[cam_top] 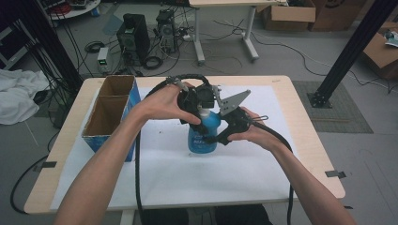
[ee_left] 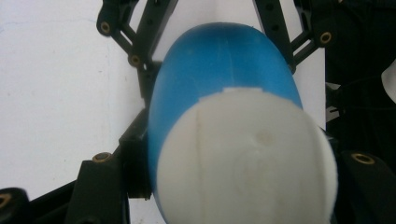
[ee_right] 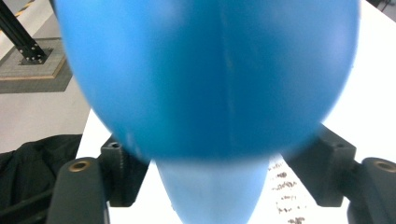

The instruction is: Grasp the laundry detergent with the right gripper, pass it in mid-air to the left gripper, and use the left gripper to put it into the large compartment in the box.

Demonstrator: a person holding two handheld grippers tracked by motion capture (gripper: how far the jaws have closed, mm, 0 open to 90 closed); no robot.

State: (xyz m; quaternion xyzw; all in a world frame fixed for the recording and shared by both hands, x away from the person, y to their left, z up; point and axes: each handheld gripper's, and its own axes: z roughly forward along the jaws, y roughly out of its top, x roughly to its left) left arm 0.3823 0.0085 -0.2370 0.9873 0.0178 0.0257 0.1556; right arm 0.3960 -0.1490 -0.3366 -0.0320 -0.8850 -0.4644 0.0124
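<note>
High view: blue bottle [cam_top: 202,133] stands mid-desk [cam_top: 300,154], left gripper [cam_top: 193,115] jaws clamped below its white cap [ee_left: 243,158]; right gripper [cam_top: 219,136] jaws spread beside its body (not pressing). A careless tug could tip it.

Open cardboard box [cam_top: 109,112], blue-sided, w/ two compartments, sits at desk's [cam_top: 300,154] left edge on white sheet [cam_top: 178,178]. Floor beyond far edge: PC towers [cam_top: 145,35], cables, more cardboard boxes [cam_top: 288,14].

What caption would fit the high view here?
Two hand-held claws meet at a blue bottle standing on the white mat, with an open cardboard box at the table's left.
</note>
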